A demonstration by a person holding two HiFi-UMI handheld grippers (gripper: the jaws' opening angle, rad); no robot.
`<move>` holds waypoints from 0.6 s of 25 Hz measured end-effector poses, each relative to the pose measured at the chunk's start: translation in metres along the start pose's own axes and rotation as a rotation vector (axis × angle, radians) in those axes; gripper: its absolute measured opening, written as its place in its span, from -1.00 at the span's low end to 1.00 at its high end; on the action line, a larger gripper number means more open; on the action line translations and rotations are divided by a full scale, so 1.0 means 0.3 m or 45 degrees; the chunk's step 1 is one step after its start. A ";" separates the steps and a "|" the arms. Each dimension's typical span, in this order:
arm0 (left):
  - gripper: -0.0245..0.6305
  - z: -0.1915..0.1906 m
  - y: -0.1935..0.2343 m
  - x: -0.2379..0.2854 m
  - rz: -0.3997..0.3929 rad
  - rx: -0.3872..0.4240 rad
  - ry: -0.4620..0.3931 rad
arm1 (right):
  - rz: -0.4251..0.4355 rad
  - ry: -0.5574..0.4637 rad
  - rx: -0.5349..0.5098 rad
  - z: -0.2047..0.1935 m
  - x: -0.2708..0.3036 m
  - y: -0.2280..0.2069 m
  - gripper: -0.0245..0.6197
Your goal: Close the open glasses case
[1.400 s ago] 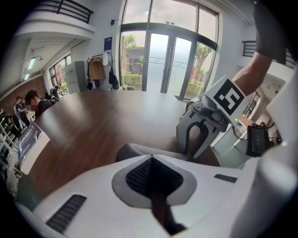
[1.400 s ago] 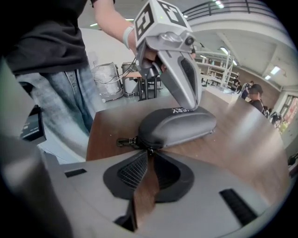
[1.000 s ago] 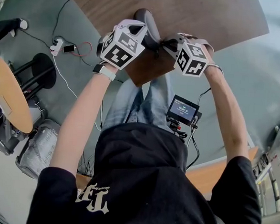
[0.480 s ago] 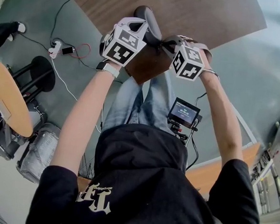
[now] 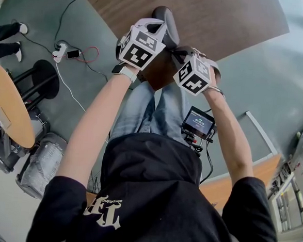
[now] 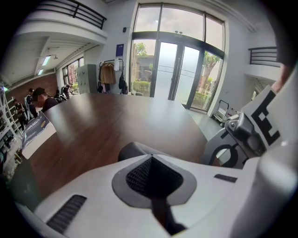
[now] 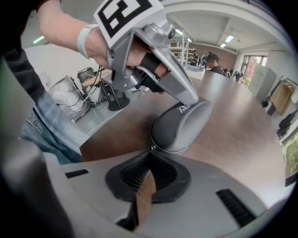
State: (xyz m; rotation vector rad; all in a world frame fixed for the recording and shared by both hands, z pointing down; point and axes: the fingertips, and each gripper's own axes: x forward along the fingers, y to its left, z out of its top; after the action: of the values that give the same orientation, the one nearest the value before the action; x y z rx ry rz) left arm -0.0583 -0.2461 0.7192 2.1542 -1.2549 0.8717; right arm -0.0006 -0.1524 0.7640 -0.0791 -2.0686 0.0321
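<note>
Glasses case (image 7: pixel 181 125) lay on the table (image 7: pixel 233 116) just ahead of the right claw (image 7: pixel 151 149), whose closed jaws touched its seam, while the left claw (image 7: pixel 192 100), also closed, pressed on top. Lid looked shut, the final press in hand — next would likely call for a gentle lift-off.

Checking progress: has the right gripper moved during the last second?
Yes. In the head view the right gripper has slid toward the near corner of the table.

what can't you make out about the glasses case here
Left gripper view: the left tongs hide all but the case's top.
Right gripper view: whether the right tongs actually pinch the case is too small to tell.
Head view: both tongs cover most of the case.
</note>
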 end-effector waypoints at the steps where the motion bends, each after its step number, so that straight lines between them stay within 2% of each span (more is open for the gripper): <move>1: -0.91 0.006 -0.002 0.002 -0.003 -0.002 -0.006 | -0.011 0.001 0.017 -0.001 0.000 -0.001 -0.96; 7: -0.91 0.023 -0.007 -0.003 -0.042 -0.028 -0.037 | -0.055 0.015 0.085 -0.013 -0.020 -0.023 -0.92; 9: -0.91 0.028 -0.008 -0.015 -0.053 -0.050 -0.056 | -0.090 0.030 0.101 -0.021 -0.032 -0.030 -0.75; 15: -0.91 0.085 -0.061 -0.014 -0.065 0.005 -0.085 | -0.134 0.001 0.186 -0.074 -0.091 -0.062 -0.71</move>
State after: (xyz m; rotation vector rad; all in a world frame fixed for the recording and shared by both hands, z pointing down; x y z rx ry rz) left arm -0.0366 -0.2530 0.6970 2.2254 -1.2253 0.7880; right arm 0.0310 -0.1731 0.7518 0.1192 -2.0604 0.1179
